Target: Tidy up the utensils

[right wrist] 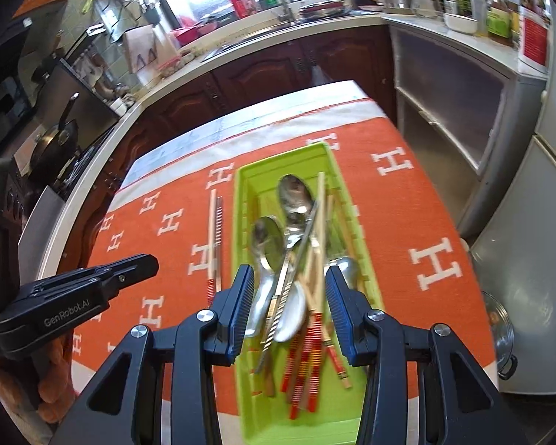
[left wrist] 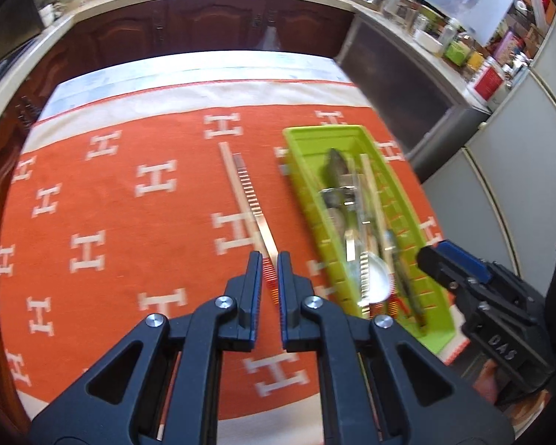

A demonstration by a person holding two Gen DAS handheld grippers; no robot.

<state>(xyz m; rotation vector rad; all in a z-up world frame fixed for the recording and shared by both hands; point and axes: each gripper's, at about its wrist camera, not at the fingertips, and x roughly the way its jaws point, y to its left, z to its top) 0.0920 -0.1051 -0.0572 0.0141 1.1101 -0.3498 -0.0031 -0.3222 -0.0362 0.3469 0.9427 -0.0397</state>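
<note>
Left wrist view: the left gripper (left wrist: 268,256) hangs over an orange cloth (left wrist: 111,193) patterned with white H shapes. Its jaws stand almost together. The banded end of a pair of chopsticks (left wrist: 246,200) runs into the narrow gap between the tips, but whether the pads actually pinch it cannot be told. The 2 sticks lie side by side on the cloth, just left of a green utensil tray (left wrist: 296,155), pointing away toward the dark wood cabinets (left wrist: 204,26). The right gripper (left wrist: 444,259) shows at the right edge, beside the tray's near end.

In the right wrist view, the right gripper (right wrist: 289,278) hovers above the tray (right wrist: 248,185) with its jaws partly apart and nothing between the pads. The tray lies lengthwise on the cloth (right wrist: 407,204) and holds a crossed heap of utensils. 3 metal spoons (right wrist: 294,193) can be counted: 2 bowls toward the far end and 1 near the right finger. A further bright rounded piece lies near the middle, too blurred to name. Several chopsticks with red and white banded ends (right wrist: 307,363) also lie in the tray; their exact number cannot be made out in the blur. The pair of chopsticks (right wrist: 215,237) on the cloth lies parallel to the tray's left wall. The left gripper (right wrist: 144,261) enters from the left, with a gloved hand (right wrist: 52,382) beneath it.
</note>
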